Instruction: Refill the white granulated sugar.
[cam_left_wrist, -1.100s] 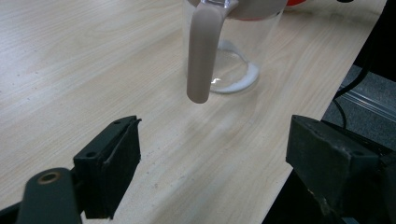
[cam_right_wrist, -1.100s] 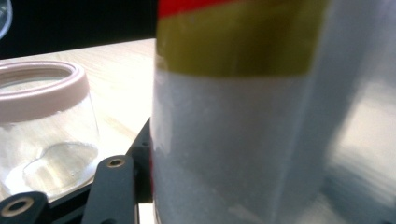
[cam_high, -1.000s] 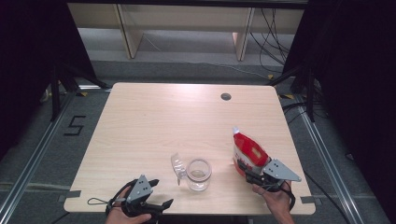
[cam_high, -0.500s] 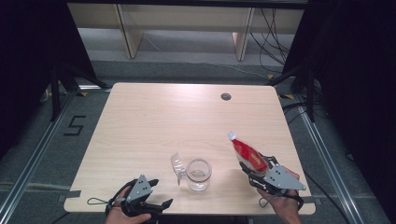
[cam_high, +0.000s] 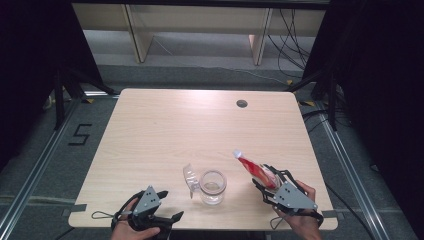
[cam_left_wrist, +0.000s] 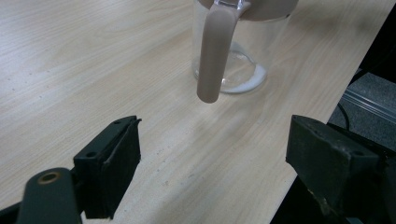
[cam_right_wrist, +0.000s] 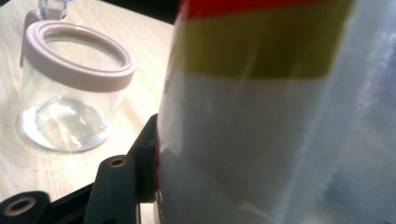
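Since the earlier frames the right gripper (cam_high: 267, 186) has drawn back toward the near edge and tipped the red packet (cam_high: 255, 167) it carries, so that the packet's white tip now leans up and left toward the glass jar (cam_high: 212, 186) rather than lying flat along the tabletop. Its jaws are clamped on the packet's lower body. The left gripper (cam_high: 167, 219) has kept its place at the near left corner, and its jaws stand wide apart with nothing between them.

From the high view, the jar sits near the middle of the near edge, its open lid (cam_high: 190, 179) hanging off its left side, and the packet is just to its right, close but apart. The left gripper view looks along the wood at the jar's base and at a pinkish strap (cam_left_wrist: 214, 51) hanging down its near side, with the table's edge and a dark drop running past on the right. The right gripper view adds what the others lack: the packet's yellow band above a white panel (cam_right_wrist: 261, 116) pressed against one black jaw, and the jar's pink rim (cam_right_wrist: 77, 51) round an open mouth, the glass clear down to its base.

Both grippers work close to the near edge of the table (cam_high: 200, 125). Beyond the jar the wood lies open to the far edge, where a small dark hole (cam_high: 242, 103) sits right of centre.
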